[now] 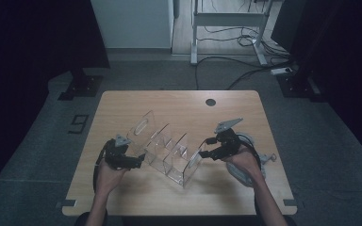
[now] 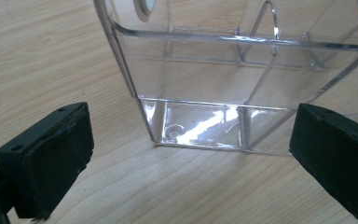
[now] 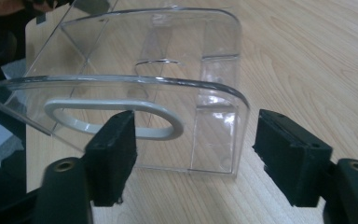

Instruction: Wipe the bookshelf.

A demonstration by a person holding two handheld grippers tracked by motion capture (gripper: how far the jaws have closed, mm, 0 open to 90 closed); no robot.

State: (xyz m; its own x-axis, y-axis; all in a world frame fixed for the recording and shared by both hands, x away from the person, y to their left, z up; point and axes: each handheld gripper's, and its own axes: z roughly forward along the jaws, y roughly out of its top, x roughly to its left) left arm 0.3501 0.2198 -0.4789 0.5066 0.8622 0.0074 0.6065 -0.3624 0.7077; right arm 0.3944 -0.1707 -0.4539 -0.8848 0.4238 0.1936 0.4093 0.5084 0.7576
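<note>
Hands are bracketing a clear acrylic organizer (image 1: 167, 153) lying slantwise mid-table (image 1: 122, 106) in the high view, the left gripper (image 1: 139, 162) at one end and the right gripper (image 1: 202, 154) at the other, seemingly to steady both ends. Left gripper view: jaws are standing wide apart, touching nothing, the organizer's corner (image 2: 196, 126) just ahead. Right gripper view: jaws are straddling the end wall's edge beside the oval handle cutout (image 3: 116, 116), parted and not yet pressing.

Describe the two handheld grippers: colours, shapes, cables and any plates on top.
Both are black. The left gripper and right gripper each carry a grey three-cornered plate and trail a dark cable. Their blocky black pads have slightly frayed edges. The forearms are bare.
</note>
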